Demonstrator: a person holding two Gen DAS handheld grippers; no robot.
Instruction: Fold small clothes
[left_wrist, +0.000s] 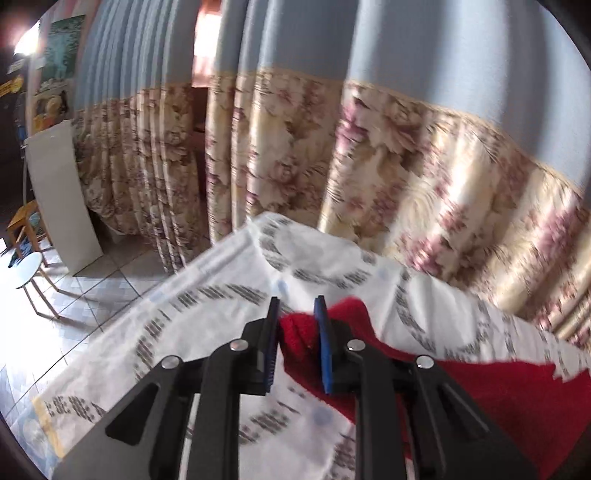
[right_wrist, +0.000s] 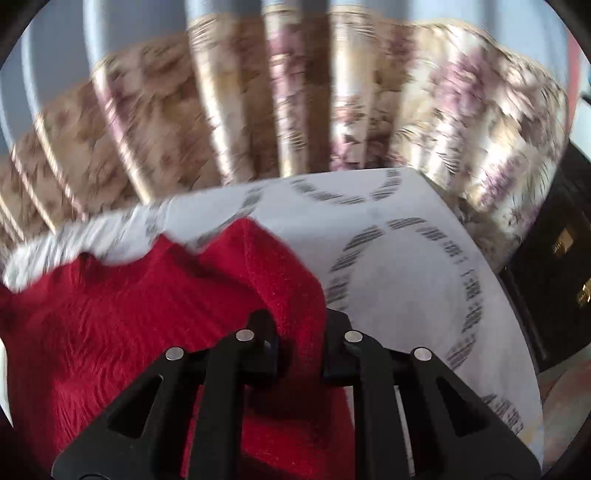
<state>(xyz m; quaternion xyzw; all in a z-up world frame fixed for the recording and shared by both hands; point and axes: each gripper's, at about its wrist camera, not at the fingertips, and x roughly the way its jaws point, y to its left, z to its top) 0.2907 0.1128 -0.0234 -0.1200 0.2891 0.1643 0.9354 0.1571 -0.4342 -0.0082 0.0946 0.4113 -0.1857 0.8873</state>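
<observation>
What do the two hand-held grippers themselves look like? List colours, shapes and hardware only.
The left hand-held gripper has matte black angular linkage arms with triangular cutouts, four round silver pins, and ridged blue pads. The right hand-held gripper has the same black arms and silver pins; its pads are hidden. No cables, markings or sleeves show.

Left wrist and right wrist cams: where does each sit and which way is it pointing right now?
Left wrist: on the left tongs, looking forward along their blue-padded fingers over the patterned sheet to the floral curtain; stool and tiled floor at left.
Right wrist: on the right tongs, looking over the red garment to the same curtain; dark furniture at right.
Shared: both tongs pinch the red garment, with sheet and curtain behind. Only the tongs show, no hands.
</observation>
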